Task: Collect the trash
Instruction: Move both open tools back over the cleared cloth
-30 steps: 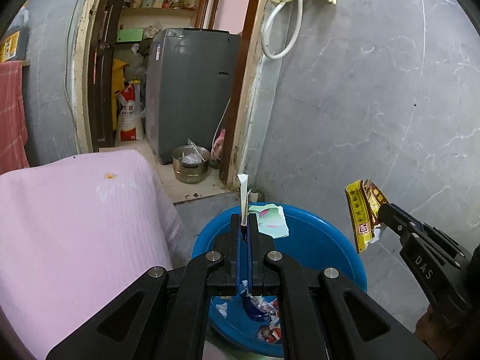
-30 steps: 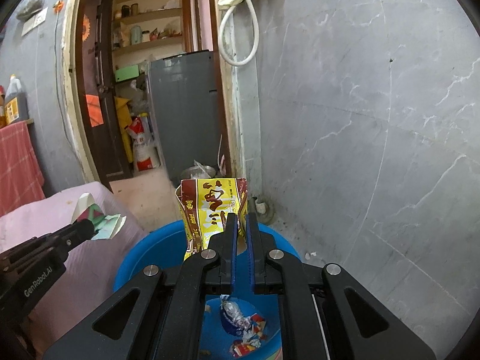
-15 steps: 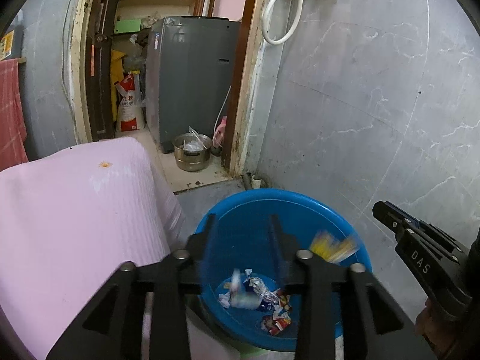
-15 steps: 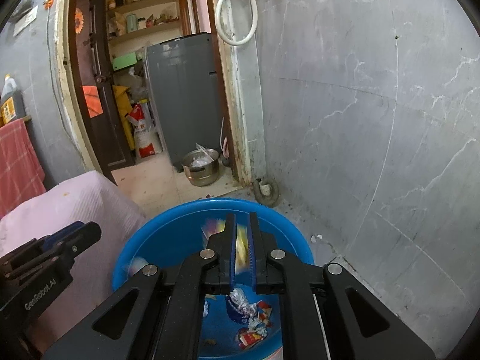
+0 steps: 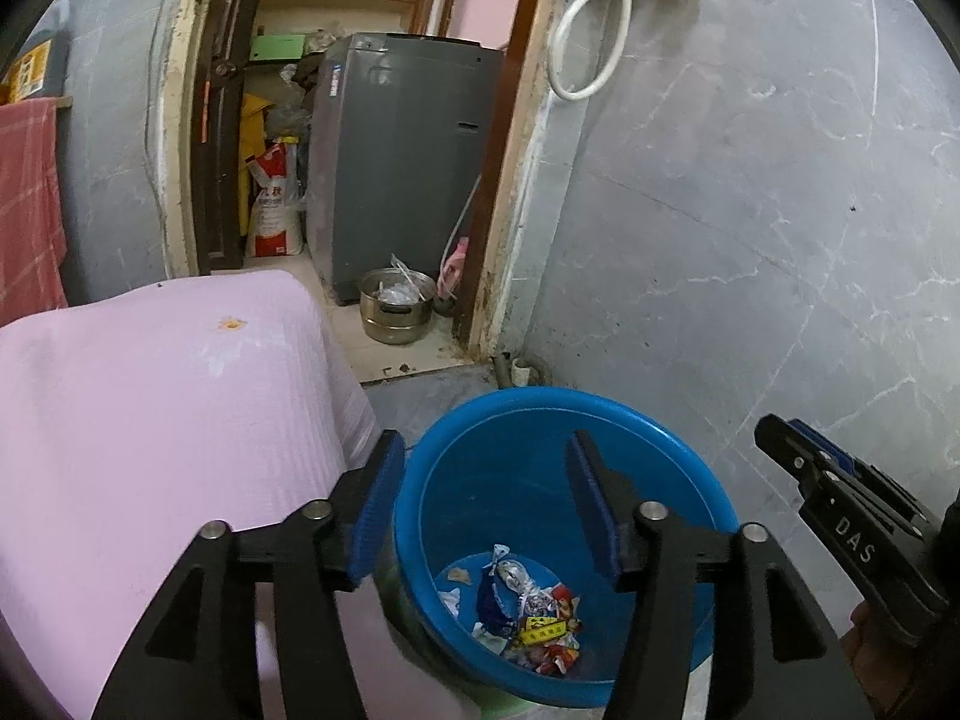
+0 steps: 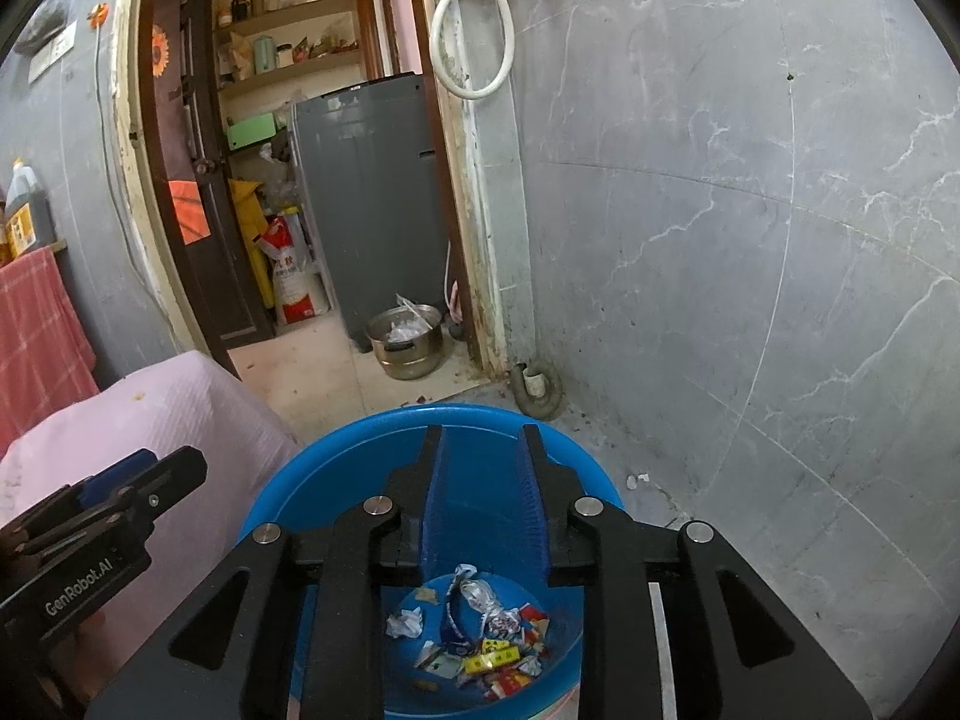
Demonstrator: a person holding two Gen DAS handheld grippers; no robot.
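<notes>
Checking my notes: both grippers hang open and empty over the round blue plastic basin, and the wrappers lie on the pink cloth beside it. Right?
Not quite. The wrappers lie at the bottom of the round blue plastic basin, not on the pink cloth. The right wrist view shows it. Both the left gripper and right gripper are open and empty.

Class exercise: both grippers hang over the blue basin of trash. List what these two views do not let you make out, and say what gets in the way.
- Blue basin: near rim and base, left wrist view, hidden by left gripper and the picture's edge.
- Wrappers: print too small, both views.
- Pot: contents too small.
- Right gripper: jaws open, empty; mount hides the basin's near wall.
</notes>
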